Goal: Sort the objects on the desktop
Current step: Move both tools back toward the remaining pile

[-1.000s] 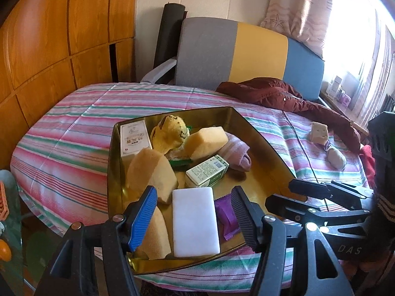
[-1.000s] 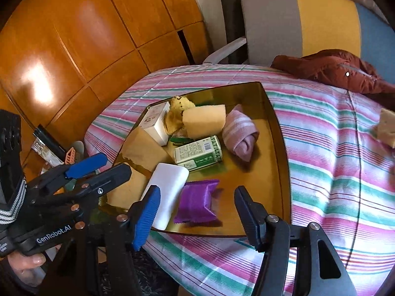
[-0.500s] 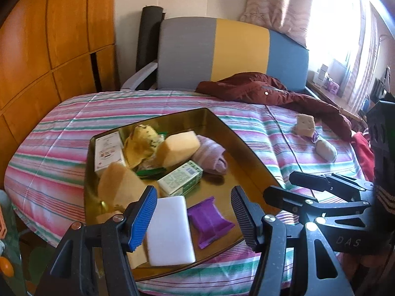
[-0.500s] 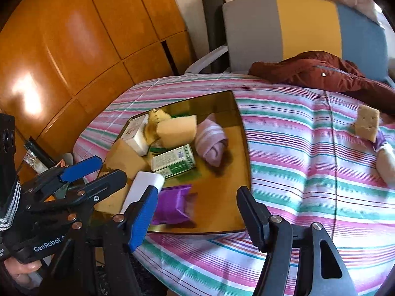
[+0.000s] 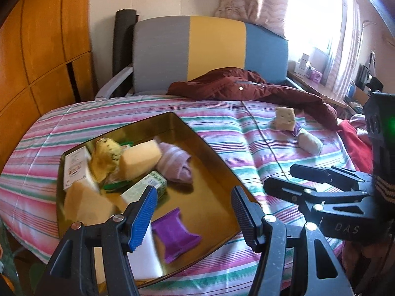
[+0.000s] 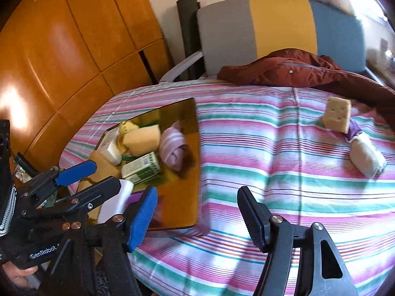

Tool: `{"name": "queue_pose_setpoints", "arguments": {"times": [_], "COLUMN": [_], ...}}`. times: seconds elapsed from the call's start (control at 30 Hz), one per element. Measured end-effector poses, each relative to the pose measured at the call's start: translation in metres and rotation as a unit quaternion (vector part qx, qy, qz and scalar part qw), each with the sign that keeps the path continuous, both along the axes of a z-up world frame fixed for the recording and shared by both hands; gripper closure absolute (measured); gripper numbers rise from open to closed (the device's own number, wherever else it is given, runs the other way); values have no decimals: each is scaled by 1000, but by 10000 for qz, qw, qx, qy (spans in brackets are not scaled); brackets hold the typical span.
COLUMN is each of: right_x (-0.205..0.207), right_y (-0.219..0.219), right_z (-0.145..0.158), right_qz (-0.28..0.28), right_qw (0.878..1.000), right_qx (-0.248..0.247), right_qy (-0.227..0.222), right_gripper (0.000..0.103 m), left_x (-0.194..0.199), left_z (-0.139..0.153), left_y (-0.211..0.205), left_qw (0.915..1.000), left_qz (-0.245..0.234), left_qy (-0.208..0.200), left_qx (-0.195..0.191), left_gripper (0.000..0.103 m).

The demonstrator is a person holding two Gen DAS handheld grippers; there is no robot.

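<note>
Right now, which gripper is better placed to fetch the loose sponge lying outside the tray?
Probably right. The right gripper, open and empty, faces the bedspread where the sponge lies; the left gripper hangs over the tray.

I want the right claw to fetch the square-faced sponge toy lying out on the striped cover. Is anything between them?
Nothing visible. The right claw, empty and opening, hangs over bare striped cover; the sponge toy lies beyond, with only cloth between.
</note>
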State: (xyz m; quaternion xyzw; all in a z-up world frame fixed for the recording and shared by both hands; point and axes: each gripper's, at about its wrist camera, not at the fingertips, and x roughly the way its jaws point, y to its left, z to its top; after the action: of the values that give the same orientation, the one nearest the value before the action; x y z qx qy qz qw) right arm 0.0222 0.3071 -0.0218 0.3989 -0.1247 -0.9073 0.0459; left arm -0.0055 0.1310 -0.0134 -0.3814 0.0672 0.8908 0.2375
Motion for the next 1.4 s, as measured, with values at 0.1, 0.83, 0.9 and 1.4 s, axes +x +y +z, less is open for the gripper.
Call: {"name": "queue_pose_setpoints", "arguments": {"times": [0.1, 0.83, 0.9, 1.4], "right_x": [3, 30, 33, 20], "right_y": [15, 117, 128, 206], "right_z": [1, -7, -8, -8], "right_qz": [-174, -1260, -1359, -1745], "right_qw": [9998, 9910, 9895, 9817], "right_qx": [46, -132, -157, 134], "right_qy": [-16, -421, -467, -749], "right_gripper": [34, 34, 34, 34], "left_x": [0, -1, -1, -2], "left_z": [0, -10, -11, -19], "left_y": [11, 63, 66, 92], "left_qw": [9999, 9972, 9968, 9944], "left_qz": [-128, -717, -756, -975], "left_qy": [-10, -220, -241, -378], "left_qx": [-5, -41, -52, -144], "left_gripper": [41, 41, 41, 41]}}
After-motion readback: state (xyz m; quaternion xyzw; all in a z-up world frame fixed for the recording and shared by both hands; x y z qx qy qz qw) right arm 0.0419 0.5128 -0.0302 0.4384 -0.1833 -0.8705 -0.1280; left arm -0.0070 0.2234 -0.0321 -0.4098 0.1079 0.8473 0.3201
